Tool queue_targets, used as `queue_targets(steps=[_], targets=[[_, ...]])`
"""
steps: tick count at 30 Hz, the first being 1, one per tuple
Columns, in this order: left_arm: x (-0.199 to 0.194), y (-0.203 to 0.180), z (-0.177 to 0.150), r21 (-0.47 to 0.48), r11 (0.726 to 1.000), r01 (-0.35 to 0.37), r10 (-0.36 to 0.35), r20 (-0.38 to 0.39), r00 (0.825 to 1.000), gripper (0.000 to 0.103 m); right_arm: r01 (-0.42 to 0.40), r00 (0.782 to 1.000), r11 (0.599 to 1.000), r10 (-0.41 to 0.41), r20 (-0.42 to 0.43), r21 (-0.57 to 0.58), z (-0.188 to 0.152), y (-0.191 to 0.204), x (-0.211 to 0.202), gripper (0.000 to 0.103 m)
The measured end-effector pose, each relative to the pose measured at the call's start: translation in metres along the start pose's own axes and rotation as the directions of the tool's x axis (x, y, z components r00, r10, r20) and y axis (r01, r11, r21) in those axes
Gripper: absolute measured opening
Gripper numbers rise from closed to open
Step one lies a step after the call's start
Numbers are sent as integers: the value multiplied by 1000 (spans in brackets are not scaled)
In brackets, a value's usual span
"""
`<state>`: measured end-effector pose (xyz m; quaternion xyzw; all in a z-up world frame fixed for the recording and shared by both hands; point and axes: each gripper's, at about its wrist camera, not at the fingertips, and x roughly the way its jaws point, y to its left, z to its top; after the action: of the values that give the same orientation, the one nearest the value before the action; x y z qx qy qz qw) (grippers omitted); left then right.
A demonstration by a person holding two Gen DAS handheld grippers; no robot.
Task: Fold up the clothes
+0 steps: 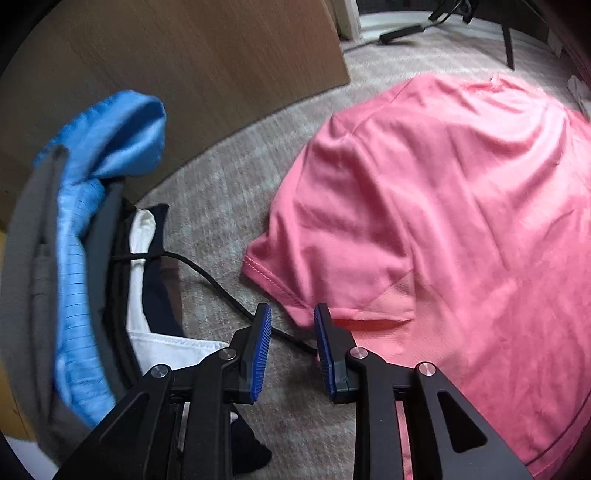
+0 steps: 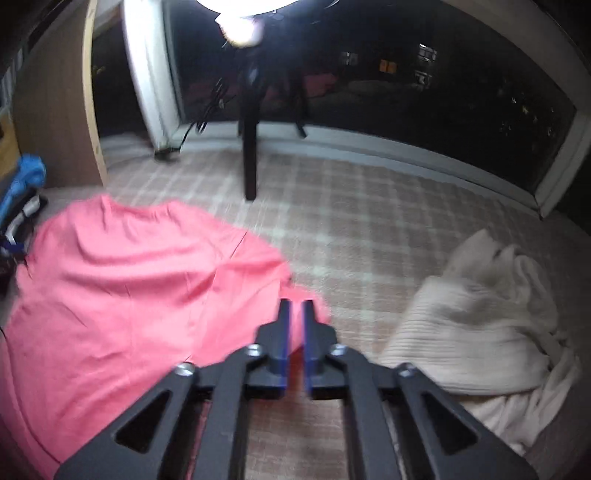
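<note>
Left wrist view, looking steeply down: a checked carpet [image 1: 236, 192] fills the floor, and a pink T-shirt [image 1: 461, 221] lies spread across its right half, one sleeve hem reaching toward my fingers. My left gripper [image 1: 292, 325] hangs over that sleeve edge with its blue-ribbed pads a narrow gap apart; only carpet and a black cable [image 1: 221, 291] show between them, and the right-hand finger sits just against the shirt's edge, so nothing is pinched. Only this view shows the heap at left: a blue garment [image 1: 107, 155] draped over grey cloth, with white and dark pieces beneath it, backed by a wooden panel [image 1: 192, 62].

Right wrist view, more level and somewhat blurred: the same carpet [image 2: 369, 221] runs to a dark window [image 2: 406, 92], with a bright lamp [image 2: 240, 22] and a black stand leg [image 2: 250, 147] that the left camera barely catches. The pink T-shirt [image 2: 129, 280] sits at left. A cream knitted garment [image 2: 480, 314], crumpled at right, appears here alone. My right gripper [image 2: 295, 306] has its pads close together, with pink fabric showing in the slit between them; whether they press on the shirt's edge I cannot tell. The blue garment [image 2: 29, 173] is a mere scrap at the far left.
</note>
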<state>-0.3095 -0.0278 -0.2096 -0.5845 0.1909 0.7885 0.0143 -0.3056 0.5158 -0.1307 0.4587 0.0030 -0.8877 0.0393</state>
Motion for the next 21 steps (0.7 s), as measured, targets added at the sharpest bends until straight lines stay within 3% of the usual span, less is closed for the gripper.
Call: queue_targets(steps=[2, 4, 7, 10, 12, 14, 16, 18, 21], targets=[[-17, -11, 1, 8, 1000, 26, -26, 28, 999, 23, -76, 997, 994, 75, 17, 85, 0, -19, -7, 28], [-43, -47, 14, 62, 993, 104, -109, 89, 990, 21, -93, 996, 986, 92, 18, 140, -4, -33, -6, 28], [-82, -102, 35, 152, 965, 213, -238, 171, 956, 22, -110, 994, 970, 109, 15, 217, -13, -48, 4, 28], [-111, -194, 64, 330, 896, 298, -378, 209, 902, 25, -166, 985, 938, 169, 16, 305, -26, -63, 11, 28], [-121, -266, 90, 417, 835, 360, -469, 195, 861, 26, -192, 980, 919, 198, 19, 344, -35, -71, 12, 28], [-138, -316, 101, 467, 788, 400, -524, 168, 835, 28, -206, 977, 910, 210, 28, 359, -41, -78, 10, 28], [-126, -356, 119, 507, 769, 390, -527, 155, 836, 28, -222, 974, 902, 222, 42, 370, -48, -85, 5, 28], [-111, -389, 135, 527, 770, 360, -496, 139, 857, 28, -245, 969, 896, 243, 54, 371, -51, -91, 1, 28], [-99, -406, 137, 505, 771, 388, -488, 78, 870, 27, -272, 962, 892, 266, 66, 361, -54, -99, -4, 28]])
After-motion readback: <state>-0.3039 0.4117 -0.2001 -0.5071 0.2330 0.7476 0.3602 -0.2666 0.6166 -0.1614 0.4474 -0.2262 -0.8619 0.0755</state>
